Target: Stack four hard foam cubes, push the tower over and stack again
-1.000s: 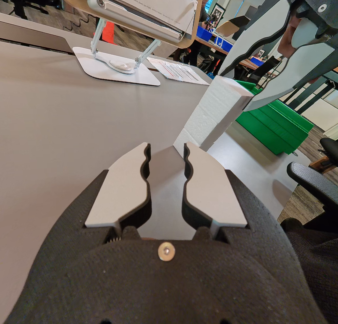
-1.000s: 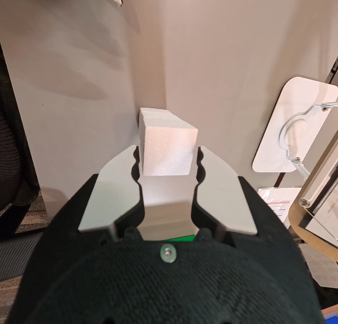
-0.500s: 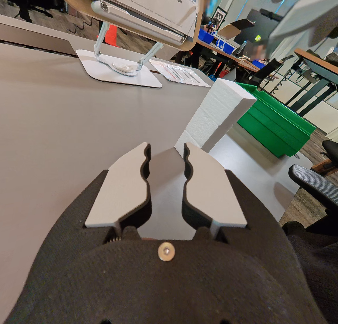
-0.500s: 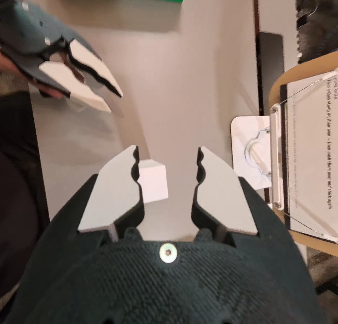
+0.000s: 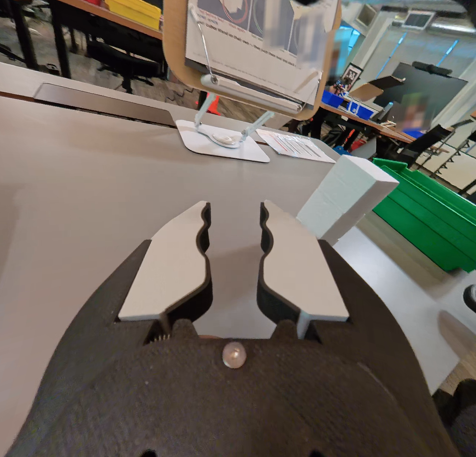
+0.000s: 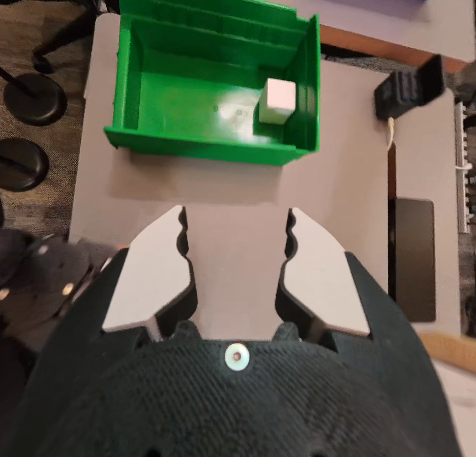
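Observation:
A tower of white foam cubes [image 5: 342, 197] stands on the grey table [image 5: 90, 187], just right of and beyond my left gripper [image 5: 234, 207]. The left gripper is open and empty, low over the table. My right gripper [image 6: 236, 211] is open and empty, high above the table and looking straight down. One more white foam cube [image 6: 278, 100] lies in the right end of the green bin [image 6: 195, 145]. The tower does not show in the right wrist view.
A document stand [image 5: 247, 58] on a white base [image 5: 224, 145] and a laminated sheet [image 5: 296, 145] sit at the table's far side. The green bin [image 5: 425, 220] is right of the tower. A black object [image 6: 409, 91] lies right of the bin. Chair bases [image 6: 31, 99] are on the carpet. My hands' fingertips stand some 15 centimetres from each other.
My right gripper has let go of the top cube, risen and swung away over the green bin. My left gripper has tilted up and shifted left, so the tower now sits to its right.

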`<act>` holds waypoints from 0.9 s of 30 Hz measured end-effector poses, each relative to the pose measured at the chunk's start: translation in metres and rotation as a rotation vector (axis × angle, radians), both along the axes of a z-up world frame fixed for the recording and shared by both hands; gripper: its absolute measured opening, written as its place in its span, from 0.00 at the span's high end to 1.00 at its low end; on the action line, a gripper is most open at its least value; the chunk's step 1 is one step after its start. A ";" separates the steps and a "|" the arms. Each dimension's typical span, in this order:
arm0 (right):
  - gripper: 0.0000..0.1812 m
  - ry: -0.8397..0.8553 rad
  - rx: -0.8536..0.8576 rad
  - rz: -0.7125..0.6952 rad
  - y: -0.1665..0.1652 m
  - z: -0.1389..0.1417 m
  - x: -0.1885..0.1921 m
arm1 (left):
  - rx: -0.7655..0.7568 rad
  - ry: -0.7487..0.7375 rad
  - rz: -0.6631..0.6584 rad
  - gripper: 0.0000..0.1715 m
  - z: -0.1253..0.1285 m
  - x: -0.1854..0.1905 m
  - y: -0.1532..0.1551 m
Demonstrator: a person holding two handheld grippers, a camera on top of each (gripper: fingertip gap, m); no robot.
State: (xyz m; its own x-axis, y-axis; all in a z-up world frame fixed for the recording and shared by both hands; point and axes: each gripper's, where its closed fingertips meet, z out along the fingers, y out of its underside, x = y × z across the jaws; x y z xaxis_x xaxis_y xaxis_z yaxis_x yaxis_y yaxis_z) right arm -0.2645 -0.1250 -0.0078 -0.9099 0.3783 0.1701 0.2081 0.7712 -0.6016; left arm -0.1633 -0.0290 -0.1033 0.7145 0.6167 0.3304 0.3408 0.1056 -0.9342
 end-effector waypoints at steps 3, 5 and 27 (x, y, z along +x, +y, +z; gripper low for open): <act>0.59 0.004 0.084 0.053 -0.057 -0.024 -0.037 | 0.044 -0.021 0.024 0.78 0.004 -0.004 -0.007; 0.60 -0.004 0.144 0.080 -0.092 -0.045 -0.060 | 0.067 -0.036 0.037 0.78 0.005 -0.007 -0.012; 0.63 -0.209 0.353 -0.065 -0.182 -0.143 -0.147 | 0.197 -0.125 0.097 0.78 0.013 -0.026 -0.044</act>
